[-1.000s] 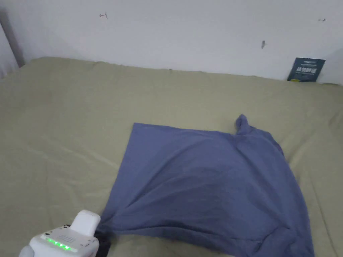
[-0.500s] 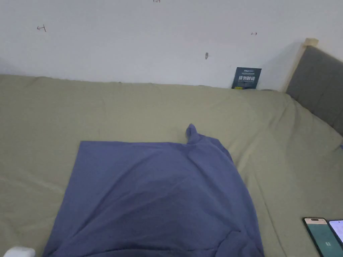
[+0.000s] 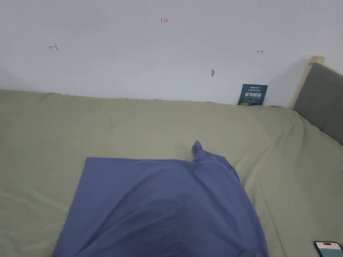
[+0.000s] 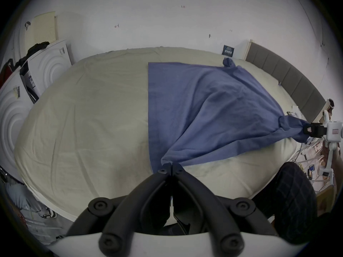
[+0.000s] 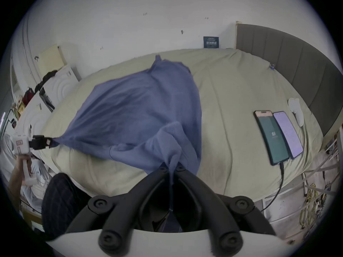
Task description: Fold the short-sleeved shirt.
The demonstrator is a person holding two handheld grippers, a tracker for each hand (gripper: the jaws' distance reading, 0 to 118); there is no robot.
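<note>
Left gripper (image 4: 170,168): we clamp the blue shirt (image 3: 160,204) corner, lower centre
Right gripper (image 5: 171,165): clamped on bunched cloth; we keep tension even

Olive-sheeted bed (image 3: 140,127) against white wall (image 3: 134,50), grey headboard (image 3: 321,97).

The shirt (image 3: 160,207) runs off the head view's bottom edge

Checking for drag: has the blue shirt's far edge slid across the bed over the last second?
No. The far peak of the blue shirt keeps its offset from the dark card at the wall; the camera panned.
</note>
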